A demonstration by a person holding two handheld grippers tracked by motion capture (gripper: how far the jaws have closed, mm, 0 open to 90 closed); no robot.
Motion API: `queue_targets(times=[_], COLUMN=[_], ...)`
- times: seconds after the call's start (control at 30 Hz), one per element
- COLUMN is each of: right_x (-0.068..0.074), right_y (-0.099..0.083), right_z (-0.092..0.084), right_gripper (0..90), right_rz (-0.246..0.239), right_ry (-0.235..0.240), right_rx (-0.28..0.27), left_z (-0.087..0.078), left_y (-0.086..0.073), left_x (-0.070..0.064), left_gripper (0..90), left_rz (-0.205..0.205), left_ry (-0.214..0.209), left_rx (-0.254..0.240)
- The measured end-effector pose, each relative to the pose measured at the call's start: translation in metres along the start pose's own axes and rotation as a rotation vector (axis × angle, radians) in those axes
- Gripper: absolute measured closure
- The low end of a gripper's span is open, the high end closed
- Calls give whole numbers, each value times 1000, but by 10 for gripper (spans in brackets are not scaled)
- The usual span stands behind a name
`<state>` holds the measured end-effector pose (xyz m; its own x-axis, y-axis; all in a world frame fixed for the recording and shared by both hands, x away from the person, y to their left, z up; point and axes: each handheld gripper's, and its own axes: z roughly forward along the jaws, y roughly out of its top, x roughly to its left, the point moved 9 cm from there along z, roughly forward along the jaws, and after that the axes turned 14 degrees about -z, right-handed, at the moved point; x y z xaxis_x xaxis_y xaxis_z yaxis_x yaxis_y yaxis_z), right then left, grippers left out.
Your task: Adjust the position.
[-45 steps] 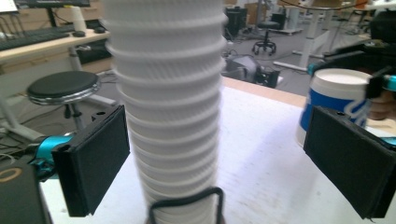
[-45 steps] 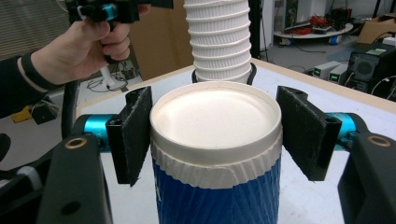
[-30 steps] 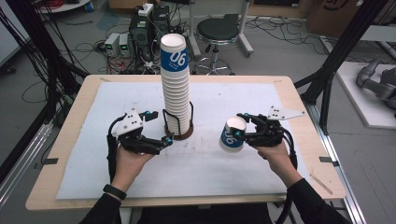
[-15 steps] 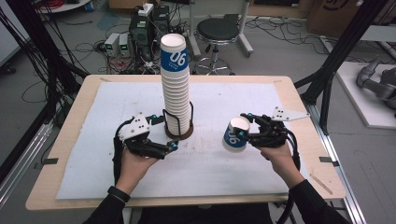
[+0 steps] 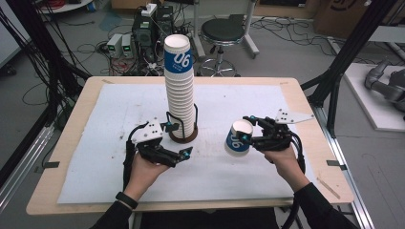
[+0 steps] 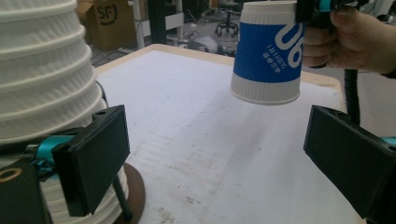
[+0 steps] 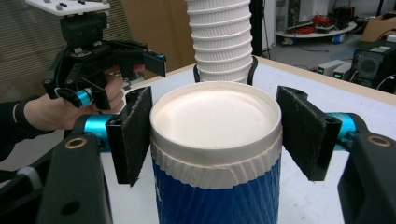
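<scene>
While right claw (image 7: 212, 140) grips cup (image 5: 237, 138), clear of table (image 5: 267, 100)

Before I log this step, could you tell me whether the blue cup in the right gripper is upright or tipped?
Tipped. In the high view the blue cup leans, rim up and right, base lower left, clamped in the right gripper.

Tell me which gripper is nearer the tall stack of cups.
Left. The left gripper sits just beside the base of the stack of cups, jaws open. The right gripper is farther off to the stack's right, clamped on a single blue cup.
</scene>
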<state>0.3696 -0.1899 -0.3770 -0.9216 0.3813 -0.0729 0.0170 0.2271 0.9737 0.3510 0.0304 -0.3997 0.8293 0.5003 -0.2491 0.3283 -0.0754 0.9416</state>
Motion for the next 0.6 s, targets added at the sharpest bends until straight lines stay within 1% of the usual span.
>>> queue_targets(times=[0.1,0.2,0.23,0.47,0.6], right_x=[1,3,4,9,13], right_y=[1,1,1,2,3], right_z=[2,4,5,7,8], right_gripper=[311,311,311,311,311], right_rz=[-7,-10,-8,-20,-31], right_ry=[10,20,25,48,66], right_rx=[-2,-1,1,-1,-2], left_z=[6,12,14,34,47], left_y=[-2,-3,-4,-10,-14], left_x=[-5,-13,-15,-28,-32], left_gripper=[70,123,123,123,123], left_rz=[-6,6,4,-10,-16], left_ry=[-30,-95,-105,-164,-163], left_rx=[10,28,33,81,109])
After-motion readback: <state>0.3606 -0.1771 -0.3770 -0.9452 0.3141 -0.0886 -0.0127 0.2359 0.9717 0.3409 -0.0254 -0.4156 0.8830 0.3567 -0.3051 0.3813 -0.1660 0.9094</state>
